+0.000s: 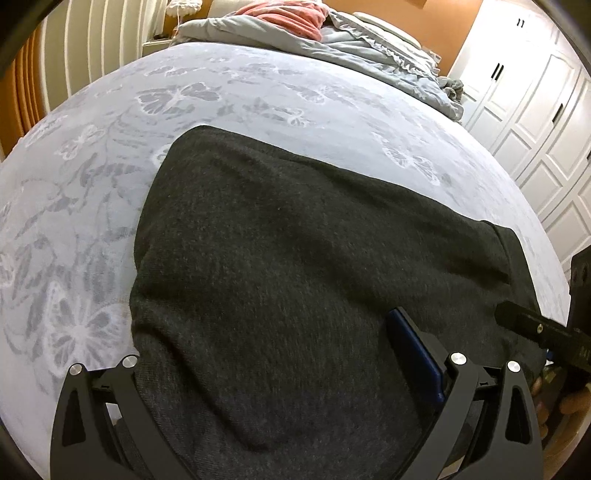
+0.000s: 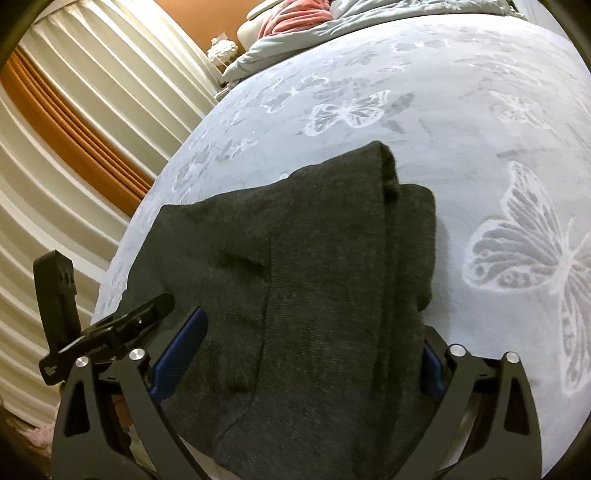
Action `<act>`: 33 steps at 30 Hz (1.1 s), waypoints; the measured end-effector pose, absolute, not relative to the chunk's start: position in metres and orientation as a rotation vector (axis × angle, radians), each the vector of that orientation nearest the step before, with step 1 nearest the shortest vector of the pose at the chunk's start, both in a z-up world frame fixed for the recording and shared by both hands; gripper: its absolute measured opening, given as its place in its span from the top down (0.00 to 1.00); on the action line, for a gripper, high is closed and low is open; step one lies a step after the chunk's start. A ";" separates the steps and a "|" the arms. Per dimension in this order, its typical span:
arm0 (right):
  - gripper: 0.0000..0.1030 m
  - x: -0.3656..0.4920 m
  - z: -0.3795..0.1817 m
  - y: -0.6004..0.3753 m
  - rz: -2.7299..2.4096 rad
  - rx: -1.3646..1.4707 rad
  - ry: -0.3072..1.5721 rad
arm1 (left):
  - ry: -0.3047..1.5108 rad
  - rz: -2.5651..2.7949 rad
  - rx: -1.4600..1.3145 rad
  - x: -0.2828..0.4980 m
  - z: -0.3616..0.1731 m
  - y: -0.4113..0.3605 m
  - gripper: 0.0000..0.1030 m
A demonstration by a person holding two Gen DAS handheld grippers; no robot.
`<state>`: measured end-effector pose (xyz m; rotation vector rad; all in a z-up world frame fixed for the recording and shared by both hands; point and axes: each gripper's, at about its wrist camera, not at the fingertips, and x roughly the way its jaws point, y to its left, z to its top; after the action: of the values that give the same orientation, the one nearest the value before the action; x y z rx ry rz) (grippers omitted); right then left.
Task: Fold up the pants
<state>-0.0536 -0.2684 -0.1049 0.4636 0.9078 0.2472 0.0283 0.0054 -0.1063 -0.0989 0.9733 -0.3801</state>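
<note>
Dark grey knit pants (image 1: 295, 258) lie flat on a pale blue bedspread with white butterflies (image 1: 92, 203). My left gripper (image 1: 269, 354) is wide open low over the pants' near edge; its right blue-padded finger (image 1: 413, 347) rests on the cloth and the left finger is hidden under the fabric. In the right wrist view the pants (image 2: 314, 277) show a folded layer and a leg end at the far side. My right gripper (image 2: 310, 350) is wide open, its fingers (image 2: 181, 347) spread either side of the pants. Each gripper shows at the other view's edge.
A rumpled grey quilt (image 1: 332, 40) and a pink blanket (image 1: 288, 18) lie at the bed's head. White wardrobe doors (image 1: 535, 110) stand to the right. Cream and orange curtains (image 2: 74, 129) hang to the left.
</note>
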 end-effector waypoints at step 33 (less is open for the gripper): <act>0.74 -0.069 -0.103 -0.283 0.310 0.779 0.855 | 1.053 -0.623 -0.494 0.017 -0.083 0.067 0.81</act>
<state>-0.0687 -0.2825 -0.1026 0.7788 0.8552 0.3103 0.0173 0.0674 -0.0833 -0.4943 1.0529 -0.6234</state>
